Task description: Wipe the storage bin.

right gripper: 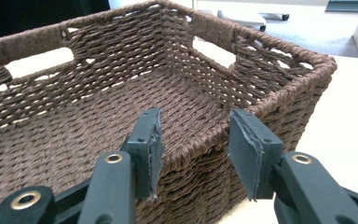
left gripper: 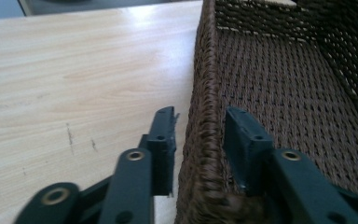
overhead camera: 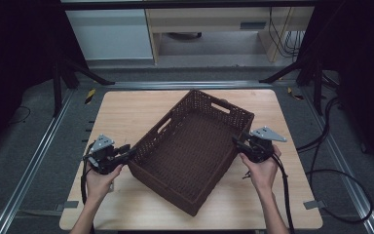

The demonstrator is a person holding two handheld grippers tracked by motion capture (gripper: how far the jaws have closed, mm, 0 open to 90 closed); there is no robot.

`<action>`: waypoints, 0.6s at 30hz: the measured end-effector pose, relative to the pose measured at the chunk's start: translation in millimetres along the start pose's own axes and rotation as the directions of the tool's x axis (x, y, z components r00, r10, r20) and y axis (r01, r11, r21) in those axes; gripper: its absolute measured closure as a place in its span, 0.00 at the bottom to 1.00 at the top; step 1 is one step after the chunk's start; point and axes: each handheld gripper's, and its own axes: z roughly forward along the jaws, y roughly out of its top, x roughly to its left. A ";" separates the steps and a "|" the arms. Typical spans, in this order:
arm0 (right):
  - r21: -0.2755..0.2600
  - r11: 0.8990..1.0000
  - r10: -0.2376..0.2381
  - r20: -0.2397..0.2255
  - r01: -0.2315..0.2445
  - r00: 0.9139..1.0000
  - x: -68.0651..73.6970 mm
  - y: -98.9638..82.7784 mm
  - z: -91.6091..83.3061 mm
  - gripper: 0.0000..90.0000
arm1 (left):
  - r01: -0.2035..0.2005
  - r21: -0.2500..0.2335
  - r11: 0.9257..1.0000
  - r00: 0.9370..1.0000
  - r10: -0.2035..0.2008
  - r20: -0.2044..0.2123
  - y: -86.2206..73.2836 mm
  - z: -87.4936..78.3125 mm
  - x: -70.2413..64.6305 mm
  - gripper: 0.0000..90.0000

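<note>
The basket (overhead camera: 190,148) sits near the middle of the table (overhead camera: 126,112), turned askew so its corners point toward the table's edges. It is dark brown wicker, rectangular, with a handle slot in each end wall, and it is empty: bare weave across the whole floor.

The left gripper (overhead camera: 126,153) meets it at the long wall on the person's left. In the left gripper view its jaws straddle the rim (left gripper: 200,135), one outside over the table, one inside; the outer pad lies just against the weave, while a sliver of gap shows at the inner one, so the grip looks set but I cannot tell if it is fully pressed.

The right gripper (overhead camera: 237,143) comes at the opposite wall. In its own view the jaws stand half open with the rim (right gripper: 200,144) low between them, pads clear of the weave on both sides, holding nothing.

One gripper on each long side suggests a two-handed lift or slide: opposed holds would keep a wide, light basket level and stop it from swinging.
</note>
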 end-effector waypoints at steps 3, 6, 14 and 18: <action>-0.007 1.000 0.001 0.010 -0.001 1.000 -1.6 1.2 4.9 0.62 | -0.012 0.006 1.000 1.000 0.011 0.028 -1.4 -0.3 -5.0 0.83; 0.007 1.000 0.006 0.020 -0.006 1.000 -1.7 4.7 7.0 0.61 | -0.047 0.013 0.999 0.999 0.047 0.007 -2.8 -2.4 -11.7 0.86; -0.028 1.000 0.004 -0.020 -0.004 1.000 9.3 9.2 -11.1 0.50 | -0.020 -0.012 1.000 1.000 0.020 0.006 -14.1 -11.1 -25.4 0.85; -0.009 1.000 0.006 -0.046 -0.007 0.999 14.9 3.7 -11.2 0.50 | -0.032 -0.019 0.999 0.999 0.032 0.004 -17.9 -14.7 -31.3 0.83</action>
